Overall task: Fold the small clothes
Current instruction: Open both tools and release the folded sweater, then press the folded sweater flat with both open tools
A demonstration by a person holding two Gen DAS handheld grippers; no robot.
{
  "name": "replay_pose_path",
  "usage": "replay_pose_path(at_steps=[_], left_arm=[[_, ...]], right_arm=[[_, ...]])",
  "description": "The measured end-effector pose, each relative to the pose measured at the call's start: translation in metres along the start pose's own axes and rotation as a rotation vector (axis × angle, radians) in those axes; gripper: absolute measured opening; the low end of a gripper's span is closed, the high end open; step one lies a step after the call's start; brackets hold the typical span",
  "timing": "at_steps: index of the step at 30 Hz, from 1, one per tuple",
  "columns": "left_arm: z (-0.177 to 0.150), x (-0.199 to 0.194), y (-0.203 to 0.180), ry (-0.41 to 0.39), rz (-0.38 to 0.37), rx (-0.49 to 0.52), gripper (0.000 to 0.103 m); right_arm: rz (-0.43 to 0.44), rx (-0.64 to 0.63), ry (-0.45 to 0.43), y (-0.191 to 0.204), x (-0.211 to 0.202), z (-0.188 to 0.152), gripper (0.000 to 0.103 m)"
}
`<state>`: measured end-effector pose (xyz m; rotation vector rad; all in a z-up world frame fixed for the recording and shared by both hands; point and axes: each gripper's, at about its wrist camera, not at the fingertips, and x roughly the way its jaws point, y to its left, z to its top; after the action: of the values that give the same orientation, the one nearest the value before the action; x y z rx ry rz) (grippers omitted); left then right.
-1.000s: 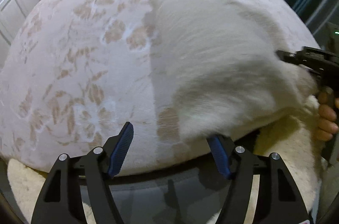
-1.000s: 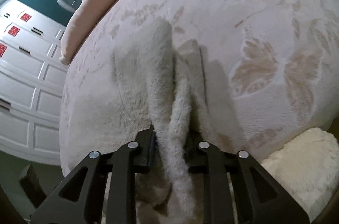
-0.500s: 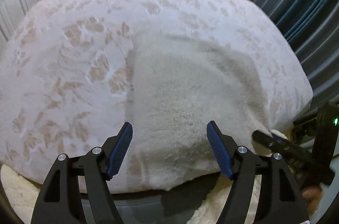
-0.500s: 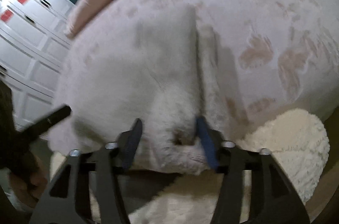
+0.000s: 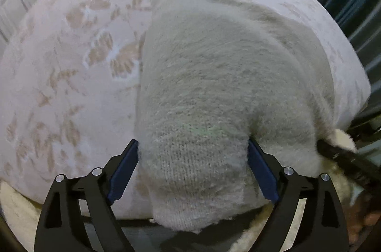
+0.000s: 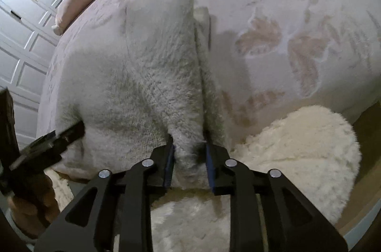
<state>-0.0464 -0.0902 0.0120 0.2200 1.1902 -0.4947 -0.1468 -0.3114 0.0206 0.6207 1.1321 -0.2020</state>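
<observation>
Sweater (image 5: 214, 90): soft, light knit; your right gripper (image 6: 189, 156) pinches its hem, left gripper (image 5: 193, 171) wide astride the other corner

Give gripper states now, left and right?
Left gripper: open, straddling the fluffy white knitted garment.
Right gripper: shut on the garment's bunched edge.

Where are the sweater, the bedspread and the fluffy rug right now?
sweater (image 5: 214, 85), left wrist view, middle of the knitted body.
bedspread (image 6: 297, 2), right wrist view, bare patterned area right of the sweater.
fluffy rug (image 6: 297, 144), right wrist view, cream pile beside the bed's edge.
</observation>
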Motion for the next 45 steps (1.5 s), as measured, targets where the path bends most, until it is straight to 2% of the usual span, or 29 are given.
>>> replay_pose_path(at_steps=[3,6,8,10,11,13,14,17,18,19,22,24,26,27,29,31,35,36,37,38,40,42,44,45], left_arm=[[0.001,-0.017,0.001,-0.031,-0.013,0.005,0.087],[0.000,-0.039,0.019,-0.050,-0.061,-0.070,0.085],[0.000,-0.052,0.031,-0.066,-0.060,-0.112,0.085],[-0.001,-0.065,0.047,-0.091,-0.026,-0.146,0.085],[-0.003,-0.071,0.053,-0.102,-0.006,-0.161,0.085],[-0.005,-0.083,0.068,-0.120,0.033,-0.190,0.085],[-0.005,-0.087,0.074,-0.125,0.051,-0.203,0.085],[-0.009,-0.098,0.094,-0.151,0.078,-0.243,0.085],[-0.010,-0.100,0.098,-0.154,0.081,-0.252,0.085],[-0.010,-0.099,0.100,-0.154,0.080,-0.256,0.085],[-0.007,-0.098,0.094,-0.146,0.057,-0.244,0.085],[-0.003,-0.097,0.083,-0.158,0.022,-0.225,0.085],[0.004,-0.093,0.068,-0.161,-0.011,-0.194,0.085],[0.008,-0.090,0.057,-0.163,-0.032,-0.170,0.085],[0.017,-0.080,0.033,-0.166,-0.061,-0.119,0.085],[0.022,-0.071,0.014,-0.166,-0.062,-0.078,0.085],[0.030,-0.044,-0.016,-0.120,-0.043,-0.011,0.085],[0.031,-0.035,-0.020,-0.092,-0.039,-0.011,0.085],[0.031,-0.030,-0.022,-0.076,-0.041,-0.014,0.085],[0.031,-0.026,-0.023,-0.065,-0.028,-0.017,0.085],[0.030,-0.023,-0.025,-0.070,-0.002,-0.005,0.085],[0.030,-0.021,-0.028,-0.070,0.017,0.017,0.085],[0.029,-0.017,-0.031,-0.069,0.040,0.035,0.086],[0.029,-0.013,-0.035,-0.067,0.054,0.047,0.087]], right_arm=[[0.007,0.009,-0.042,0.003,-0.024,0.004,0.026],[-0.018,-0.029,-0.138,0.015,-0.055,0.010,0.026],[0.015,-0.070,-0.175,0.030,-0.066,0.018,0.026],[0.095,-0.134,-0.178,0.064,-0.066,0.026,0.026],[0.146,-0.176,-0.162,0.085,-0.061,0.031,0.026],[0.176,-0.246,-0.127,0.110,-0.050,0.032,0.026],[0.178,-0.291,-0.104,0.127,-0.036,0.031,0.026],[0.119,-0.388,0.066,0.162,0.040,0.023,0.026],[0.107,-0.397,0.070,0.165,0.066,0.020,0.026],[0.128,-0.394,0.051,0.166,0.072,0.020,0.026],[0.188,-0.325,0.049,0.158,0.049,0.039,0.026],[0.223,-0.253,-0.022,0.136,0.018,0.050,0.026],[0.179,-0.195,-0.115,0.109,-0.016,0.057,0.028],[0.150,-0.160,-0.141,0.098,-0.021,0.064,0.034],[0.110,-0.094,-0.165,0.075,-0.029,0.074,0.035],[0.051,-0.025,-0.157,0.047,-0.020,0.090,0.035],[0.065,0.003,-0.103,0.031,0.012,0.108,0.035],[0.051,-0.015,-0.087,0.031,0.020,0.111,0.033],[0.041,-0.028,-0.087,0.030,0.022,0.113,0.019],[0.042,-0.034,-0.093,0.033,0.022,0.117,0.011],[0.088,-0.037,-0.160,0.037,0.002,0.124,0.010],[0.068,-0.043,-0.205,0.035,-0.009,0.126,0.009],[0.027,-0.032,-0.159,0.025,0.012,0.131,0.009],[-0.017,-0.038,-0.080,0.018,0.040,0.130,0.010]])
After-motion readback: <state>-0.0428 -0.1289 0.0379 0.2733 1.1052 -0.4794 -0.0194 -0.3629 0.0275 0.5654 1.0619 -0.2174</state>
